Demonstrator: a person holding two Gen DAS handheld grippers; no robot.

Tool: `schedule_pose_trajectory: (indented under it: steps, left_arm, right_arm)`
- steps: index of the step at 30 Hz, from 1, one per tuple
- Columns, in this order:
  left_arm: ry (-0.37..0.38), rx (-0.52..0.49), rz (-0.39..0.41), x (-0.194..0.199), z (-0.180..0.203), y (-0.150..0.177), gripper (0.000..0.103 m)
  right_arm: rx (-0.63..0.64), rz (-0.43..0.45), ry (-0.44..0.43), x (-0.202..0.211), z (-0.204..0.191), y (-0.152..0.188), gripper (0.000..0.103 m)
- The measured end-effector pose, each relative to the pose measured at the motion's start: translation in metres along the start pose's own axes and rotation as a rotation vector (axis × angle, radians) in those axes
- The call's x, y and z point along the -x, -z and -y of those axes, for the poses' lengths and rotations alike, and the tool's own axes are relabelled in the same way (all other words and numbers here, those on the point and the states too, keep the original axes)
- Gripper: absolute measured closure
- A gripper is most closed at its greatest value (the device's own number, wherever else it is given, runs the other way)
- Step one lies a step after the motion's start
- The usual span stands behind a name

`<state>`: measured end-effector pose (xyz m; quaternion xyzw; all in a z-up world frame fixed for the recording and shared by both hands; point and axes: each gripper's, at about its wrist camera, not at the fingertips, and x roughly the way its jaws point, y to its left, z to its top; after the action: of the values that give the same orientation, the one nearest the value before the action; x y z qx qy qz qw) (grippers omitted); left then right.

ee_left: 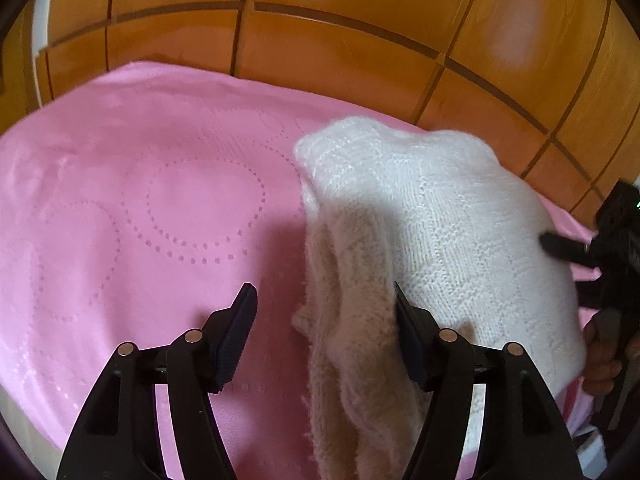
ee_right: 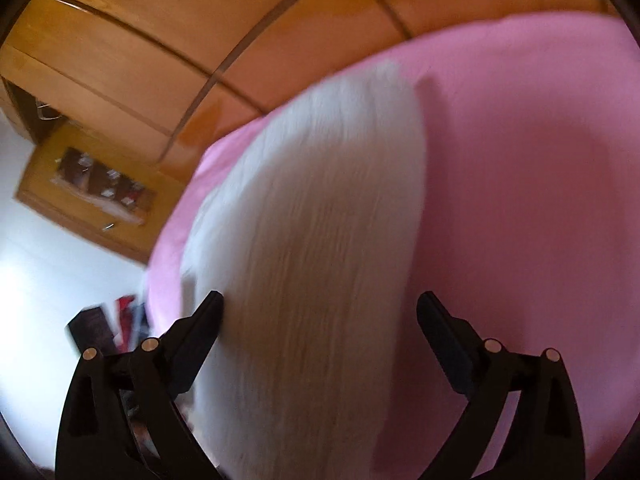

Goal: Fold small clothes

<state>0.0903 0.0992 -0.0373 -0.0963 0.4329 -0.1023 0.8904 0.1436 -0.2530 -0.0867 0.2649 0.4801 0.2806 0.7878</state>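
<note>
My left claw (ee_left: 325, 300) sits at the bottom centre of its own view with both jaws spread wide, released and gripping nothing; its right jaw rests against the folded edge of the white knitted garment (ee_left: 432, 232), while its left jaw stands over bare pink blanket (ee_left: 132, 208). The garment lies on the right half of that frame, doubled over on itself so a thick fuzzy fold runs down toward the lower centre, and the blanket beneath it carries a dotted pattern of rings. Behind the blanket, across the top of the frame, are orange wooden panels (ee_left: 320, 40) with dark seams. At the right edge of the frame my right claw (ee_left: 560, 246) reaches in, one black finger touching the garment's side, with part of my hand just below it. In the right wrist view, which is motion-blurred, my right claw (ee_right: 320, 304) is likewise released, jaws far apart, and the garment (ee_right: 316, 240) fills the centre of the frame between them, touching the left jaw but not pinched. The pink blanket (ee_right: 520, 180) spreads over the right side, and a wooden cabinet (ee_right: 88, 184) shows at the left.
</note>
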Motion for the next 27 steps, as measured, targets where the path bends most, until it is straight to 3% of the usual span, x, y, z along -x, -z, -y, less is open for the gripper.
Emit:
schedule_pose_trajectory:
  steps: [10, 13, 14, 17, 21, 27]
  left_arm:
    - [0.212, 0.106, -0.036, -0.013, -0.03, 0.005, 0.039]
    - [0.331, 0.146, -0.057, -0.017, -0.035, 0.006, 0.054]
    - [0.359, 0.161, -0.06, -0.017, -0.036, 0.007, 0.054]
    - [0.414, 0.156, -0.051, -0.013, -0.028, 0.012, 0.06]
    - [0.473, 0.123, -0.049, -0.008, 0.002, 0.005, 0.061]
    - [0.586, -0.042, -0.096, -0.021, 0.102, -0.02, 0.066]
  right_arm:
    - [0.041, -0.076, -0.013, -0.033, -0.012, -0.012, 0.008]
    - [0.067, -0.046, 0.018, -0.027, -0.019, -0.004, 0.023]
    - [0.078, -0.025, 0.026, -0.021, -0.022, 0.0, 0.032]
    - [0.111, 0.028, 0.033, 0.0, -0.03, 0.012, 0.043]
    - [0.139, 0.119, 0.033, 0.043, -0.033, 0.025, 0.046]
    - [0.122, 0.286, 0.111, 0.132, 0.0, 0.034, 0.047]
